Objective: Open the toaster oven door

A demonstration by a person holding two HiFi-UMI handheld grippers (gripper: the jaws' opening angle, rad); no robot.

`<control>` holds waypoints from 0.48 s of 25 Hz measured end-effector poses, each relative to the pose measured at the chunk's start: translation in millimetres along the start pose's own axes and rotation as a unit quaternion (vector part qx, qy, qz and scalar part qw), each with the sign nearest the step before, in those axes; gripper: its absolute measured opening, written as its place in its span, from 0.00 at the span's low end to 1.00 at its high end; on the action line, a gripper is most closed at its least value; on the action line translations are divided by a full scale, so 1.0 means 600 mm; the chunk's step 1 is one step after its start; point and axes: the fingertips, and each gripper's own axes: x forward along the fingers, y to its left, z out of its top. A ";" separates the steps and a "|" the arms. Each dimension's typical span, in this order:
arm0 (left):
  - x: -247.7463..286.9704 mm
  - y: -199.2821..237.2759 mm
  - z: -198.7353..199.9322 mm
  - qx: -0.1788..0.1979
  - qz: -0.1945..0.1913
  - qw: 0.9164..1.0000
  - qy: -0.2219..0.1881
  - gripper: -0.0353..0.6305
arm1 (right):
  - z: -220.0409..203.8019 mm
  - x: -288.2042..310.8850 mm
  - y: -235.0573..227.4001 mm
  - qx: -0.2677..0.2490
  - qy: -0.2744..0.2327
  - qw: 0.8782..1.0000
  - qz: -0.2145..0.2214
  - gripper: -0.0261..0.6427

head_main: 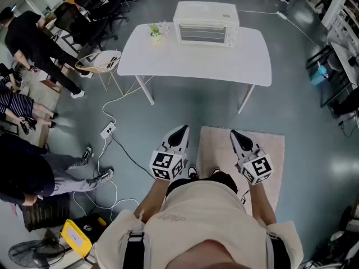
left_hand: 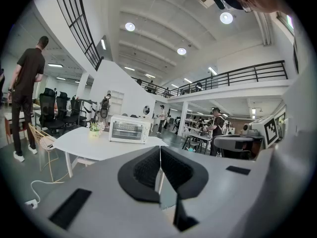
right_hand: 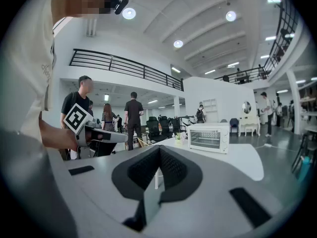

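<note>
Head view has the left gripper (head_main: 179, 132) and the right gripper (head_main: 236, 136) side by side low in front of the person, both pointing forward, with a pale rug (head_main: 269, 150) on the floor beneath the right one. Left gripper view shows its jaws pressed together with nothing between them. Right gripper view shows the same: jaws meeting, empty. The toaster oven (head_main: 205, 24) stands well ahead of both tools, at the far edge of a white table (head_main: 185, 60), with bare floor between the jaw tips and the table. Its door looks shut and upright, though it is small at this range. A small potted plant (head_main: 156, 31) sits just beside the oven, on the left gripper's side. Some people (head_main: 33, 38) stand farther off to the left of the left gripper.
</note>
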 end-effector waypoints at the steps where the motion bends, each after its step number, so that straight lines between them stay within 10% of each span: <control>1: -0.001 -0.001 0.002 0.002 -0.002 1.000 -0.001 0.09 | 0.002 0.000 0.002 -0.007 0.000 1.000 0.000 0.05; 12: -0.027 0.017 0.017 0.005 -0.003 1.000 -0.011 0.09 | 0.018 -0.005 0.012 -0.002 -0.024 1.000 -0.010 0.05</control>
